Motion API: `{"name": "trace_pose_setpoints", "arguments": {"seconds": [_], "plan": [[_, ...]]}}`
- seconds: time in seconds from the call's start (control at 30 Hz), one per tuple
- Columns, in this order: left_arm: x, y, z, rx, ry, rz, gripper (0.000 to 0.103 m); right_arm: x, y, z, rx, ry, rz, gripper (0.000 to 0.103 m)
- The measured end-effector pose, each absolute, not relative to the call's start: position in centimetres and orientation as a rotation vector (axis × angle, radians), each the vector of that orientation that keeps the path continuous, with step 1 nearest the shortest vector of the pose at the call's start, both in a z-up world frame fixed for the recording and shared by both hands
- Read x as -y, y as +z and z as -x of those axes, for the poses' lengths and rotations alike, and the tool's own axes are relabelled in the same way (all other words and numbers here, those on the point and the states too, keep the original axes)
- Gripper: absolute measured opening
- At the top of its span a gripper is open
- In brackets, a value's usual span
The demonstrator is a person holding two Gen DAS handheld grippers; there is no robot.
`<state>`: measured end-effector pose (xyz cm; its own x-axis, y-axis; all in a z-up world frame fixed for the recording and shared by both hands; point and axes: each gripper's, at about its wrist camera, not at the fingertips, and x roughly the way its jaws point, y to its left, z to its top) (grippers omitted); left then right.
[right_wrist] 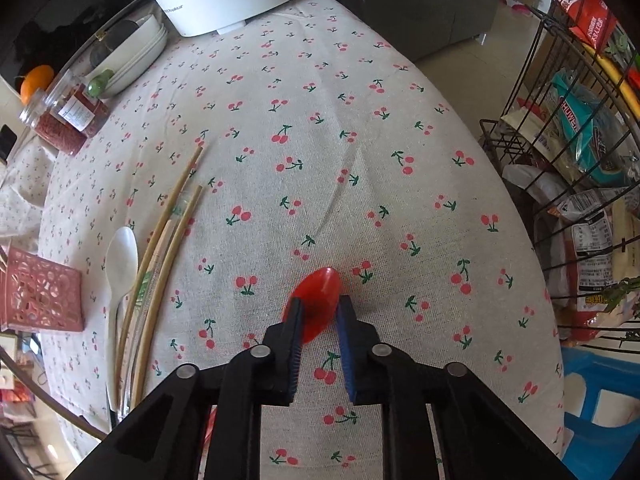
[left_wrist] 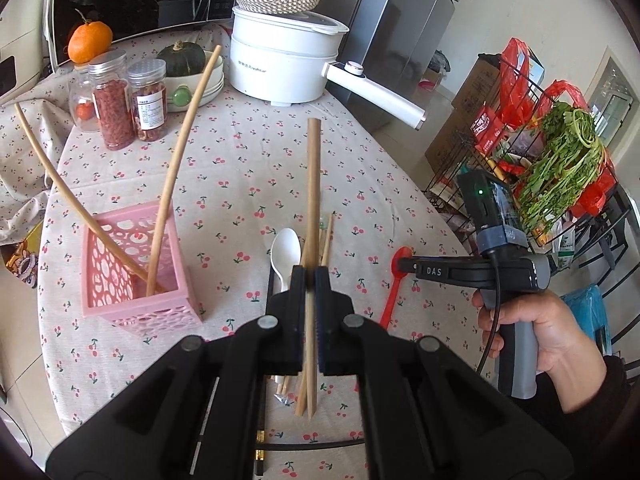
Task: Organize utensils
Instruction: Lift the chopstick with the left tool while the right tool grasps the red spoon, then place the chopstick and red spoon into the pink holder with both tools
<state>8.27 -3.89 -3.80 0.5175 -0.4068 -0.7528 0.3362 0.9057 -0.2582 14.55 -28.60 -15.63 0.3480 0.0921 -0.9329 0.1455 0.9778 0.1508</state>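
Observation:
My left gripper (left_wrist: 309, 276) is shut on a wooden chopstick (left_wrist: 313, 184) and holds it above the table, right of the pink perforated holder (left_wrist: 136, 280), which has two chopsticks standing in it. Under it lie a white spoon (left_wrist: 285, 254) and more chopsticks (left_wrist: 326, 240). My right gripper (right_wrist: 319, 306) is open, its jaws on either side of the bowl of a red spoon (right_wrist: 316, 292) lying on the cloth. In the left wrist view the right gripper (left_wrist: 404, 264) sits over the red spoon (left_wrist: 394, 296). The white spoon (right_wrist: 120, 264), chopsticks (right_wrist: 168, 232) and holder (right_wrist: 40, 296) show at left in the right wrist view.
At the back stand a white electric pot (left_wrist: 284, 60) with a long handle, two jars (left_wrist: 128, 96), a bowl stack with a squash (left_wrist: 188, 64) and an orange (left_wrist: 89, 42). A wire rack (left_wrist: 540, 168) with greens and packets stands right of the table.

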Motion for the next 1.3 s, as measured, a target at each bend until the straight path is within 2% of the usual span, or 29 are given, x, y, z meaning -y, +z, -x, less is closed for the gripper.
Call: {"name": "trace_pose_setpoints", "arguments": {"seconds": [0.17,0.33,0.93,1.3], "plan": [[3.1,-3.2,-8.0,-0.893,-0.429,0.101,0.005,29.0,-15.2,-14.4,-1.168,0.052,-0.258,0.005],[2.0,-2.1,-7.8,-0.845,-0.411,0.126,0.005,28.3,-13.3,-13.7,-1.076,0.095,-0.23,0.003],[-3.1,4.5,-5.4,-0.55,-0.361,0.239,0.005,23.3,-0.2,-6.9,-0.496,0.252,-0.17,0.002],[-6.6,5.8,-4.9,-0.471,-0.211,0.211,0.005,20.8,2.6,-6.6,-0.407,0.325,-0.239,0.002]]}}
